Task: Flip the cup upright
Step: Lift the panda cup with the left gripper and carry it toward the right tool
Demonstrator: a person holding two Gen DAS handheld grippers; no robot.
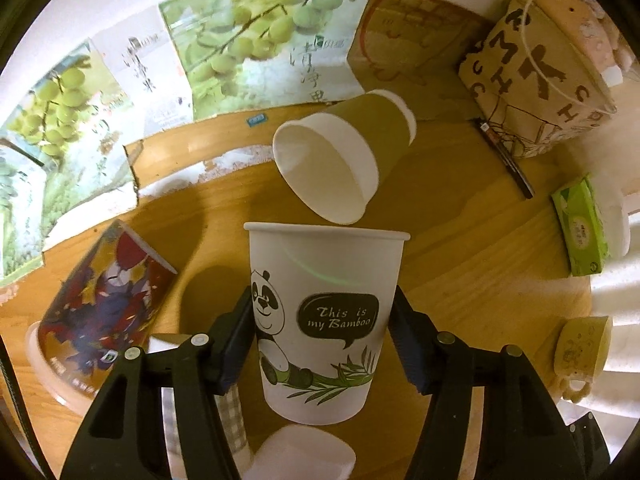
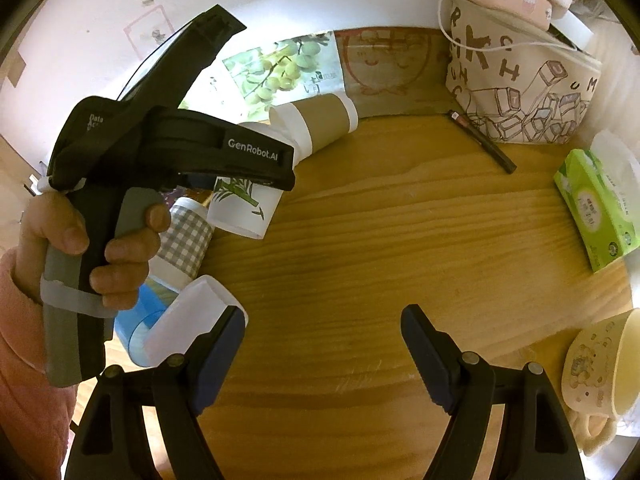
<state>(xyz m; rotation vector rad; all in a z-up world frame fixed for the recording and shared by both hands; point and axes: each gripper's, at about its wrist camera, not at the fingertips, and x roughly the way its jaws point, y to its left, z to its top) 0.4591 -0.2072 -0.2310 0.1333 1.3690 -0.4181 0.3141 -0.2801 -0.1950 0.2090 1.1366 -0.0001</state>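
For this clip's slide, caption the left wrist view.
Left gripper clamps the panda cup rim-up above the wooden table, with a brown-sleeved cup lying on its side behind.

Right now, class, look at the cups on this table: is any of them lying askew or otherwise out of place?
Yes. The brown-sleeved cup lies on its side behind the panda cup, mouth open to the camera. The red patterned cup rests mouth-down and tilted. Only the panda cup, held in the left claw, is upright.
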